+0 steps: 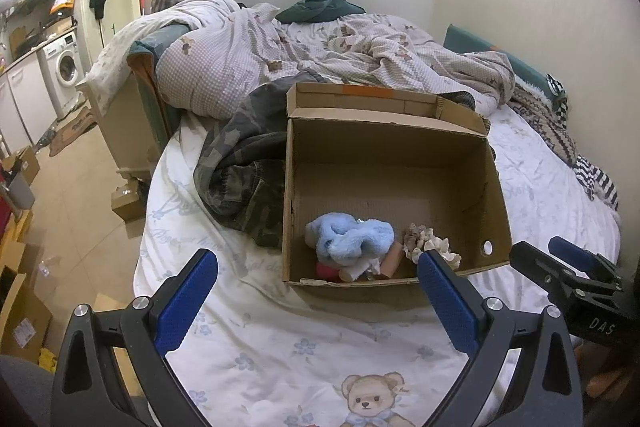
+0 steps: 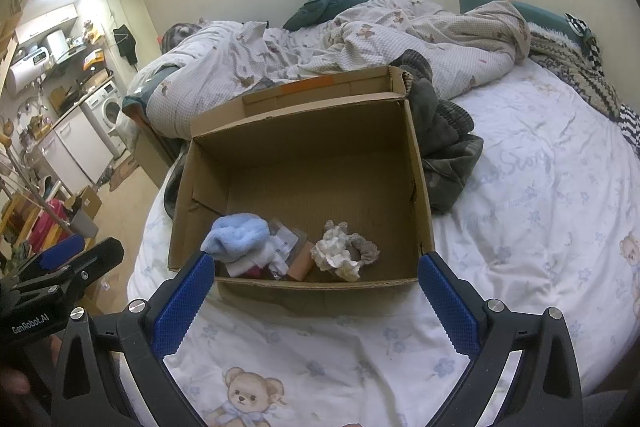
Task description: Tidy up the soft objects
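On the bed [image 1: 248,339] at 12 o'clock stands an open box [image 1: 496,195]. Inside, against its near wall, lie a blue towel [image 1: 348,237], a cream scrunchie [image 2: 336,255] and some small things under them. Both the left gripper [image 1: 318,307] and the right gripper [image 2: 314,307] are spread wide and hold nothing. I judge the towel light and soft; it is best pinched at a thick fold on top.
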`<state>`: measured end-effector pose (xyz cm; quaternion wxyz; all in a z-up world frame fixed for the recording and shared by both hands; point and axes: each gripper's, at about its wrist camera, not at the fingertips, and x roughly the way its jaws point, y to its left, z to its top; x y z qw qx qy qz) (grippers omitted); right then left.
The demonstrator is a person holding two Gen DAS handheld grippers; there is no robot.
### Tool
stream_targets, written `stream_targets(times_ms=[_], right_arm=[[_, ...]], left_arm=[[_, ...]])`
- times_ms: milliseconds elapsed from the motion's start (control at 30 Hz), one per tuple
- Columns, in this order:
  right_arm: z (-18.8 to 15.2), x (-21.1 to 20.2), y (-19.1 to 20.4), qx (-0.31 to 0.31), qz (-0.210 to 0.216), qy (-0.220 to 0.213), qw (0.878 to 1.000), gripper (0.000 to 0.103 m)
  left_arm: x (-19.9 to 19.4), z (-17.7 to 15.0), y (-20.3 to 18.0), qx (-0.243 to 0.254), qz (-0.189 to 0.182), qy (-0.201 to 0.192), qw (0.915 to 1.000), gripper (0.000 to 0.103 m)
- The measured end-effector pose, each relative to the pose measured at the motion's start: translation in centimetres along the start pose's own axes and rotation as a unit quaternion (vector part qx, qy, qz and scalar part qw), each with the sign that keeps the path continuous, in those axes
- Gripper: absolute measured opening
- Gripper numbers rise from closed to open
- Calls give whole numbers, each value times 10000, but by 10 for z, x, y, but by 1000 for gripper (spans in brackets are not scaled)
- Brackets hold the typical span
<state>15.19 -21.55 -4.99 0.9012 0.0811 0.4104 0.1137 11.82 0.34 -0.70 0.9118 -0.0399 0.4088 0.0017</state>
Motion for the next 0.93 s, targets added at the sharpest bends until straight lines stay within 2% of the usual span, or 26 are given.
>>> stream_targets(times_ms=[933], right_arm=[[-2, 0, -3, 6, -11, 8, 10000, 103]], left_arm=[[4, -3, 1, -54, -13, 85, 9999, 100]])
